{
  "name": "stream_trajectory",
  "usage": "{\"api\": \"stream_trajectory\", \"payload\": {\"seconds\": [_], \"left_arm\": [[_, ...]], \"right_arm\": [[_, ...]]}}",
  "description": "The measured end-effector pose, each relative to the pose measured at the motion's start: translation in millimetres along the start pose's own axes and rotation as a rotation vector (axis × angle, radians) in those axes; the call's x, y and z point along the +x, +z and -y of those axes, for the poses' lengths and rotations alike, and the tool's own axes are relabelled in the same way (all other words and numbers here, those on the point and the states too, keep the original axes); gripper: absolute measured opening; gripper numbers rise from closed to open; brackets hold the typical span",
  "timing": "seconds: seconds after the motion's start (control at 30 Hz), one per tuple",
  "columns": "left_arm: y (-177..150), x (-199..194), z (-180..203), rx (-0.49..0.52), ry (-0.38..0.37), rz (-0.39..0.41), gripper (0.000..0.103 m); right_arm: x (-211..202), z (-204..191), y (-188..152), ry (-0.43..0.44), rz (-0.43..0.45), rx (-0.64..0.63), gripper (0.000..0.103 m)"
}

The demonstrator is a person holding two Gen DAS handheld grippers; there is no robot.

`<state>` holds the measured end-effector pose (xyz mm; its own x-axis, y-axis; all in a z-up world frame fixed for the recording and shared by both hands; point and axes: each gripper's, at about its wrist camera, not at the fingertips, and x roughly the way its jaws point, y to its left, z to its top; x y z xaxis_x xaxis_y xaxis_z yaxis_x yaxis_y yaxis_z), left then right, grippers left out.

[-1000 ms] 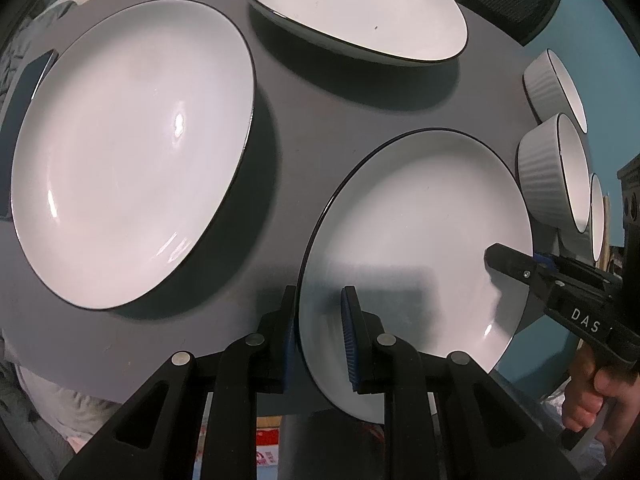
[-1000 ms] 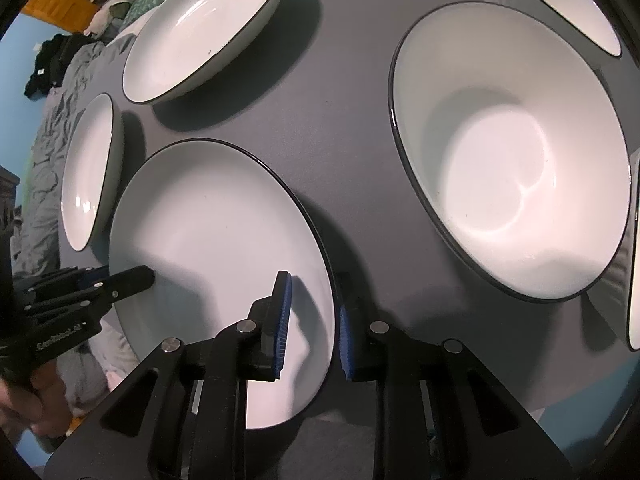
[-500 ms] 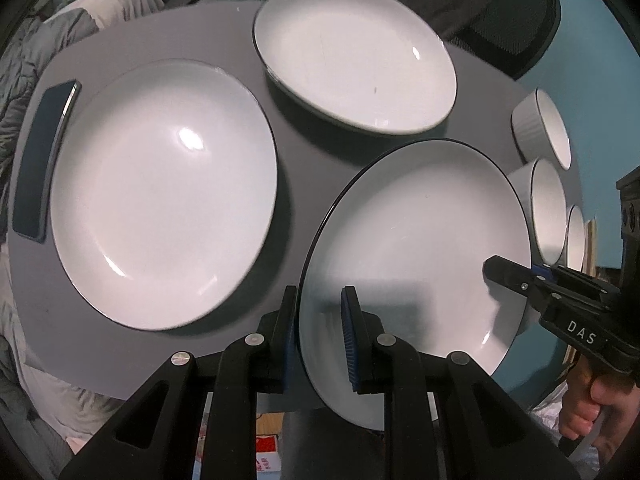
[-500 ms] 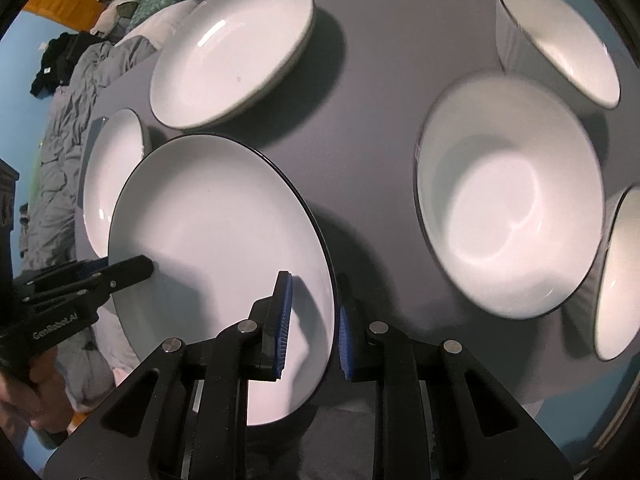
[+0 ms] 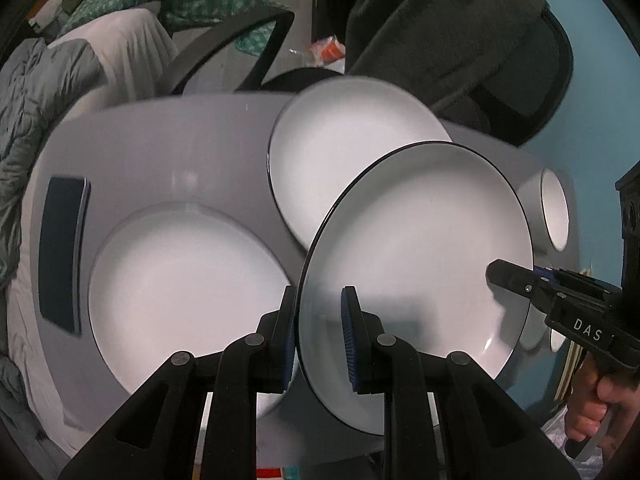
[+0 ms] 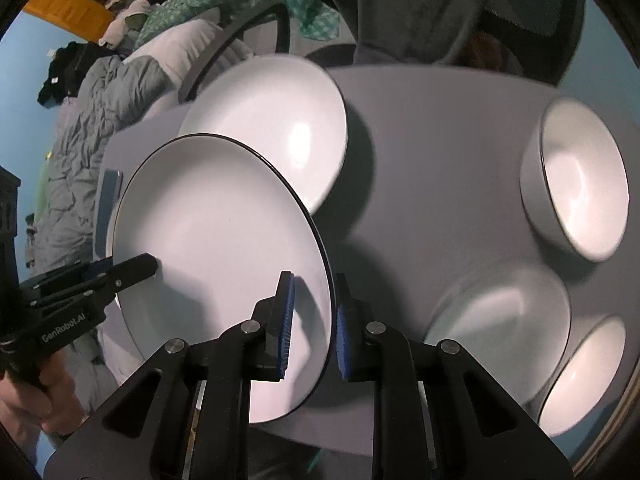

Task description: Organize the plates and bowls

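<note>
Lifted off the table (image 5: 160, 152), the plate (image 5: 420, 240) is pinched by left gripper (image 5: 320, 336) and right gripper (image 6: 312, 320).

- The light comes from above. It makes bright spots on the far plate (image 6: 272, 120) and in the bowls (image 6: 580, 184).
- The plate I hold (image 5: 416, 264) is sharp and clear. It throws a dark shadow on the grey table (image 6: 432, 168).
- My fingers (image 5: 349, 332) put a soft grey shadow on the white plate.
- The table and the big plate (image 5: 180, 292) under my left side look smeared and fuzzy.
- The far bowls look a bit blurry too.
- Both pictures bend round like a ball. The corners are black.
- The room behind is dim.
</note>
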<state>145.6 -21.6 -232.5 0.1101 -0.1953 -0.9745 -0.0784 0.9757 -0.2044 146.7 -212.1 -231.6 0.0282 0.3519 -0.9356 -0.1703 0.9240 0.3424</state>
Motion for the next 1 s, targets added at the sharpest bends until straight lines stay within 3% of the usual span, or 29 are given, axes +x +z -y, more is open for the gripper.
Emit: {"api": "stream_trajectory", "payload": {"seconds": [0.4,0.67,1.0], "left_arm": [[69,23,-16,-0.037,0.041,0.011,0.022],[84,32,-20,-0.046,0.060,-0.004,0.022],[85,42,-23,-0.060,0.076,-0.039,0.023]], "right_arm": [[26,-6,73,0.019,-0.024,-0.008,0.018],[37,2,102,0.026,-0.056,-0.011,0.018],[50,2,113,0.016,-0.082,-0.017,0.019]]}}
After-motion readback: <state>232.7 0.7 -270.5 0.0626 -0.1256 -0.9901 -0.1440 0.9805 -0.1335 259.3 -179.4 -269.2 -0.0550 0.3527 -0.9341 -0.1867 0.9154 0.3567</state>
